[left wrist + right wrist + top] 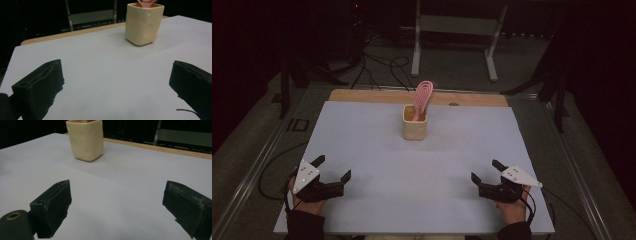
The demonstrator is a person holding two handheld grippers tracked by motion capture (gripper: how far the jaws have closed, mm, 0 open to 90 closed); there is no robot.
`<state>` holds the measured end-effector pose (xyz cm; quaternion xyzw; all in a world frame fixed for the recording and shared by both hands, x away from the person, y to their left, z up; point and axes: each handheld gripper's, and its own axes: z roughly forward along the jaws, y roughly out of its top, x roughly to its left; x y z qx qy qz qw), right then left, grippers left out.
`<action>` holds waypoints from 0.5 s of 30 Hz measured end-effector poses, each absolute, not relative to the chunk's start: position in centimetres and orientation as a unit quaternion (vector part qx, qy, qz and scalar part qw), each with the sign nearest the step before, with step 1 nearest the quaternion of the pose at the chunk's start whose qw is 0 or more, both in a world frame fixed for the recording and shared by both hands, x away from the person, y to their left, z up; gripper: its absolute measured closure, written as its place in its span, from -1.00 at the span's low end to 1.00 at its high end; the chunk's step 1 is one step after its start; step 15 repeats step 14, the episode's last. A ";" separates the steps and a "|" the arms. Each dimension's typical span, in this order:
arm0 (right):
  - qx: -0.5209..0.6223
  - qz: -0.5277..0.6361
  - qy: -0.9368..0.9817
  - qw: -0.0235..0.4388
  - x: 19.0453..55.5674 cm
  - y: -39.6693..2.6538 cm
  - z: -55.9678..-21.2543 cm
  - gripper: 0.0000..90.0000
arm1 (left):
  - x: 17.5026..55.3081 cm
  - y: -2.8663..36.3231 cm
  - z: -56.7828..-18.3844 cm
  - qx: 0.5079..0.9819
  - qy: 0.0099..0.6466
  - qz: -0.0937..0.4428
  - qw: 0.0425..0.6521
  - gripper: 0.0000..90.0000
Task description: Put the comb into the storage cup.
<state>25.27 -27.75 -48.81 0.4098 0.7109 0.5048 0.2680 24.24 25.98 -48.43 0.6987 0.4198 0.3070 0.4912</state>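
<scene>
Unmarked cream cup [414, 129] with pink spatula [422, 97], well beyond left gripper [333, 168] and right gripper [484, 170], fingers wide, empty.

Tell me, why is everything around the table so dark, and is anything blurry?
High view: light falls mainly on the white table sheet, surroundings nearly black. Left gripper view: the cream cup is fairly sharp, the near claw tips soft. Right gripper view: cup casts a faint shadow.

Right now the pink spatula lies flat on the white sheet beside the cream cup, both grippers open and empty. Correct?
Not quite: the pink spatula stands inside the cream cup, as the high view shows. Both grippers, left and right, are open and empty.
</scene>
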 end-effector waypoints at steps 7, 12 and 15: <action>0.407 0.499 0.715 0.271 25.3 -28.0 -49.1 -0.81 | 24.2 25.5 -48.8 0.705 0.415 0.307 0.486 -1.00; 0.407 0.499 0.714 0.275 25.2 -28.2 -49.1 -0.81 | 24.3 25.2 -48.9 0.709 0.414 0.308 0.481 -1.00; 0.412 0.500 0.711 0.273 25.2 -28.4 -49.1 -0.82 | 24.3 25.1 -49.0 0.709 0.415 0.308 0.480 -1.00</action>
